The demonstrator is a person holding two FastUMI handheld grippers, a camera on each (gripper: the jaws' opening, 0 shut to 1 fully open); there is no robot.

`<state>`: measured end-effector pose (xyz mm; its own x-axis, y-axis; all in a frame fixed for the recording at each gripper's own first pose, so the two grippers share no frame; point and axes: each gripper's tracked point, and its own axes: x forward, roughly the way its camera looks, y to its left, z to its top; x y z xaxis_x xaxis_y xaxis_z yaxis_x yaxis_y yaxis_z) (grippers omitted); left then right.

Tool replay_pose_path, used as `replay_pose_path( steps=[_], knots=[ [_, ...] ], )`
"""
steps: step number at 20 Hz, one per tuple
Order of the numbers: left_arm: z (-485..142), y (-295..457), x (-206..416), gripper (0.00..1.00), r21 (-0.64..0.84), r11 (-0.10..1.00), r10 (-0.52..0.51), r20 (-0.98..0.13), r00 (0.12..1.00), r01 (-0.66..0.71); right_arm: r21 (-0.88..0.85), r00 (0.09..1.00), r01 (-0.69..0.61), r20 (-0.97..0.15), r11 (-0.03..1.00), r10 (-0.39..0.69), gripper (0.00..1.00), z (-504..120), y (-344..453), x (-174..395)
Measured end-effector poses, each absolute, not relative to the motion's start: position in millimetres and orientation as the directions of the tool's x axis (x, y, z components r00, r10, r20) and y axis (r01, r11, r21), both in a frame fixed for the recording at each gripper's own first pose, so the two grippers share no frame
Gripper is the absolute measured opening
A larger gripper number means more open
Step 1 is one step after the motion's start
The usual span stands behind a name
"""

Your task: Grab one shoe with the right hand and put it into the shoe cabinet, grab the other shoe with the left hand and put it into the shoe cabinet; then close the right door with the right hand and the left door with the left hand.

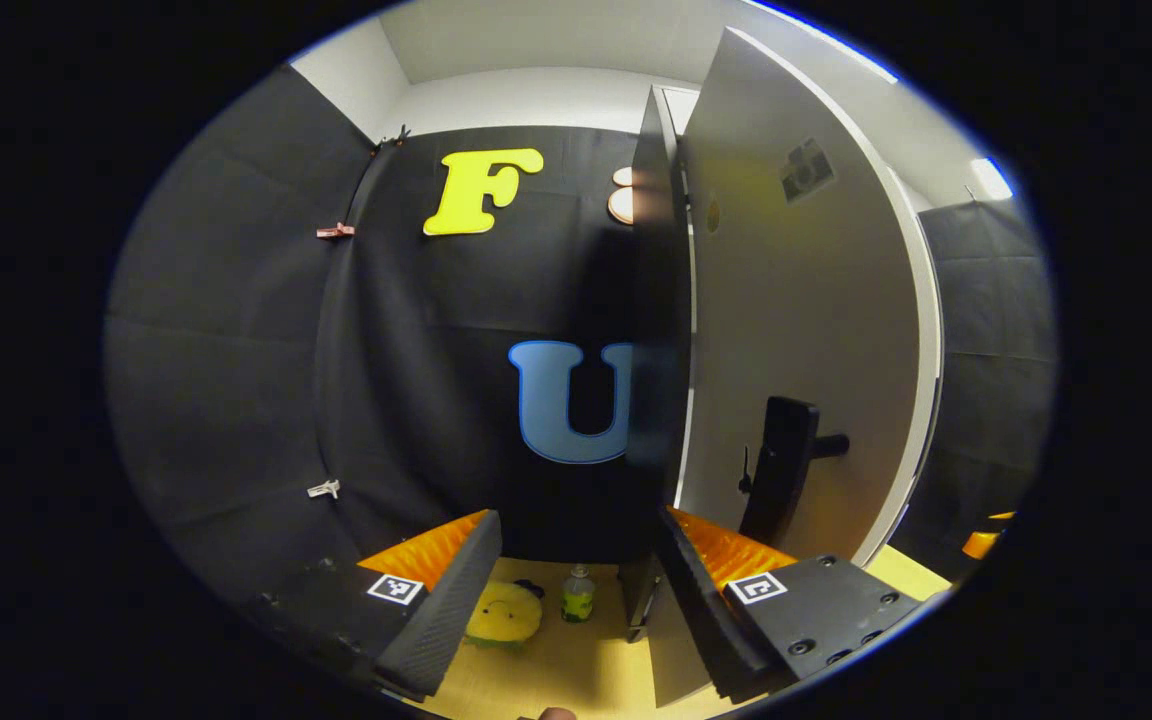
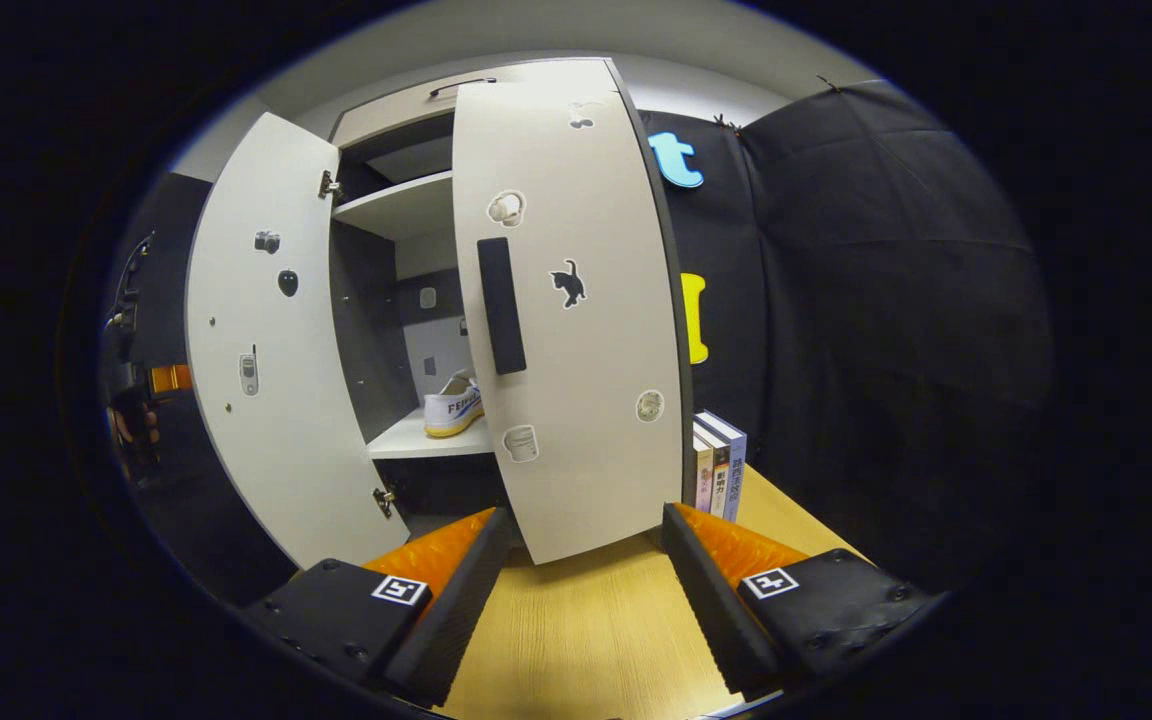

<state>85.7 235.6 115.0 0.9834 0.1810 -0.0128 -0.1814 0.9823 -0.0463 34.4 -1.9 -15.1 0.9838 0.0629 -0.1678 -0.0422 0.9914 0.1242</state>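
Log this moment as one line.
shoe: on cabinet shelf | right door: nearly closed | left door: open | left gripper: open | right gripper: open

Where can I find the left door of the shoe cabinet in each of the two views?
Left gripper view: the left door stands close, right of centre, its black handle low on it.
Right gripper view: the left door is left of centre, swung open, left of the shoe.
Shared landmark: the wooden tabletop at the bottom.
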Motion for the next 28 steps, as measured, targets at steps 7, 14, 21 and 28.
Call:
replay_pose_path(
  steps=[7, 14, 21, 28],
  knots=[
    [117.1, 215.1, 81.1, 0.93, -0.016, 0.983, 0.181, -0.008, 0.984, -0.181, 0.128, 0.98, -0.003, -0.197, 0.992, 0.028, 0.98, -25.1, -15.2, 28.6],
    [117.6, 174.6, 85.1, 0.93, -0.015, 0.989, 0.146, -0.014, 0.989, -0.146, 0.133, 0.976, -0.009, -0.212, 0.991, 0.037, 0.98, -33.9, -21.6, 38.0],
    [121.2, 108.0, 110.4, 0.91, -0.028, 0.994, 0.107, -0.019, 0.994, -0.108, 0.125, 0.978, -0.007, -0.206, 0.992, 0.032, 0.98, -30.6, -55.0, 51.3],
    [131.1, 6.8, 154.5, 0.94, -0.036, 0.999, 0.03, -0.01, 1.0, -0.03, 0.127, 0.981, -0.02, -0.19, 0.992, 0.044, 0.98, -16.4, -109.2, 81.7]
  ],
)
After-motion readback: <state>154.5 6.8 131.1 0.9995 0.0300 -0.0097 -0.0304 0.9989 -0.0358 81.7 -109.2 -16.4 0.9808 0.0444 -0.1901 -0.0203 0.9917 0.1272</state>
